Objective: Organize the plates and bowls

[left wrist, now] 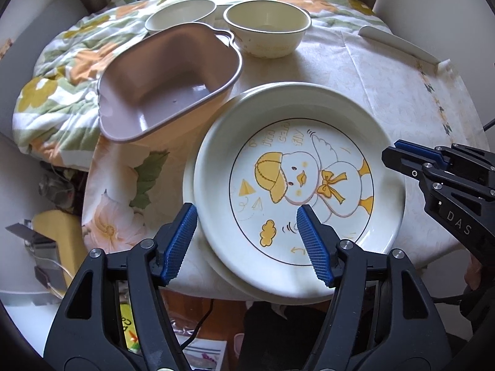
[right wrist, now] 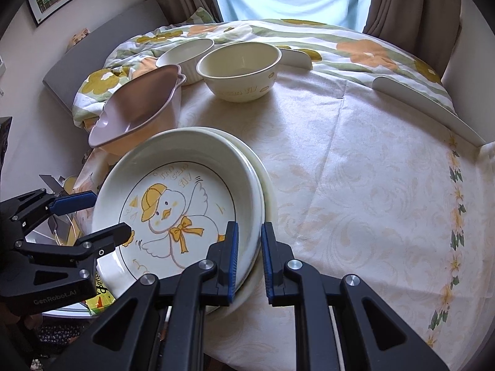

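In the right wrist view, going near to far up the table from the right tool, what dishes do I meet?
Right tool → duck plate stacked on a plain plate → pink dish → cream bowl → ribbed white bowl.
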The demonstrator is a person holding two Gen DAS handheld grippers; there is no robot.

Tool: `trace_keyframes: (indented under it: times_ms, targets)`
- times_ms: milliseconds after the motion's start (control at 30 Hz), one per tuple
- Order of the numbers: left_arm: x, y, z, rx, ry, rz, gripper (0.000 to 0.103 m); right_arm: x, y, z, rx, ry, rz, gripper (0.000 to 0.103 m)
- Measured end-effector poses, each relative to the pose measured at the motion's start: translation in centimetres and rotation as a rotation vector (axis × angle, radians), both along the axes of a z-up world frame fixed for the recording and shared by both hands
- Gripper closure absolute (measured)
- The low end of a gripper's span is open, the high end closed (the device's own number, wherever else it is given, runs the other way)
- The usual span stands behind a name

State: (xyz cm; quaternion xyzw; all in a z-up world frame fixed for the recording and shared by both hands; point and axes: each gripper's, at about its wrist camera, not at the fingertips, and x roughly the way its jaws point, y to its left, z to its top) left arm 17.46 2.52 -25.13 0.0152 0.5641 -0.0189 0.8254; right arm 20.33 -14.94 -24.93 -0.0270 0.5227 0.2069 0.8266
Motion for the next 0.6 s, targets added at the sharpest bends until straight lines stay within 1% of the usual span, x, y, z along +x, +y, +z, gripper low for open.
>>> trace_keyframes:
  times_ms: [133,200,267,300,333,367,400,433,467,500,567,600]
  targets:
    - [-0.2,0.2,0.6,-0.010,-0.010,-0.003,0.039,-0.1,-0.3,0.4,0.023,-0.003,-0.005,0.090]
    - [-0.5,0.5,1.8,0.000,-0.040,0.005,0.039,-0.1,-0.9,1.7,0.059,-0.029,-0.012,0.090]
    - [-0.9,1.1,3.7,0.008,-0.100,0.030,0.038,0.1,-1.4,3.2,0.114,-0.049,-0.008,0.089]
    - [-1.2,1.7,4.9,0.014,-0.139,0.052,0.037,0.4,-1.6,3.9,0.138,-0.050,-0.001,0.089]
    - [-1.5,2.3,6.1,0.024,-0.182,0.079,0.028,0.7,-1.7,4.7,0.158,-0.056,0.003,0.089]
    - [-1.9,3.0,7.5,0.039,-0.237,0.116,0.020,0.9,-1.9,5.6,0.178,-0.072,0.007,0.080]
    - [-2.2,3.6,8.4,0.046,-0.274,0.139,0.001,1.1,-1.9,6.4,0.195,-0.092,0.012,0.069]
    - [-2.4,4.3,9.2,0.048,-0.313,0.160,0.000,1.3,-1.9,7.1,0.213,-0.116,0.017,0.032]
    - [-2.5,5.0,9.8,0.046,-0.337,0.178,0.000,1.6,-1.8,7.8,0.236,-0.144,0.022,0.005]
    - [-2.4,5.8,10.1,0.035,-0.339,0.191,0.000,1.9,-1.6,8.3,0.251,-0.156,0.030,0.005]
    - [-1.5,7.2,10.0,0.019,-0.311,0.220,0.000,3.2,-0.5,8.6,0.237,-0.119,0.065,0.005]
    - [-1.0,7.9,9.8,0.005,-0.295,0.239,0.000,3.8,0.0,8.7,0.225,-0.119,0.068,0.005]
